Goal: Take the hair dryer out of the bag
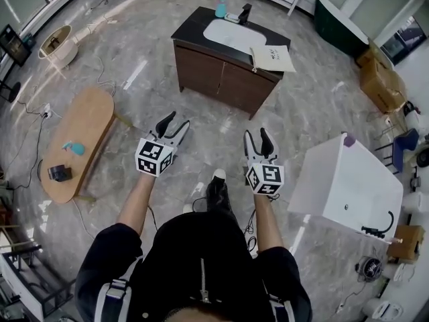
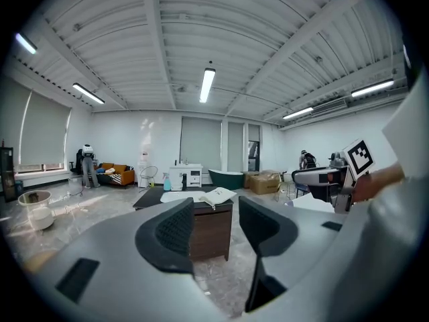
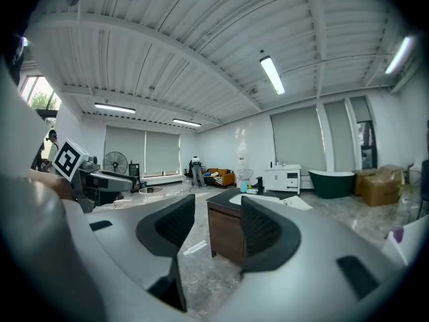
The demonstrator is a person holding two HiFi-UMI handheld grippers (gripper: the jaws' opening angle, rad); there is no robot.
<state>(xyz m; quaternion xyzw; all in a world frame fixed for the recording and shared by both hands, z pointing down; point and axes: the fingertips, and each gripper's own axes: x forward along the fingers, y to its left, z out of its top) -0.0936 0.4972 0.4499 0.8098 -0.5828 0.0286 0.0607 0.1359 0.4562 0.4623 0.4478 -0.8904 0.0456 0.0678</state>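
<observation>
A cream cloth bag [image 1: 273, 58] lies on the right end of a dark wooden vanity cabinet [image 1: 221, 76] with a white sink top, some way ahead of me. No hair dryer shows in any view. My left gripper [image 1: 173, 123] and right gripper [image 1: 258, 138] are held out side by side above the floor, well short of the cabinet, both open and empty. In the left gripper view the jaws of the left gripper [image 2: 216, 223] frame the cabinet [image 2: 209, 233] and the bag [image 2: 220, 195]. The right gripper [image 3: 218, 223] points at the cabinet [image 3: 224, 237], where the bag [image 3: 298, 202] also shows.
A blue bottle [image 1: 221, 7] and a black faucet [image 1: 244, 12] stand at the back of the sink. An oval wooden table [image 1: 77, 139] is at left, a white tub-like box [image 1: 348, 180] at right. Cardboard boxes [image 1: 382, 79] and floor cables lie around.
</observation>
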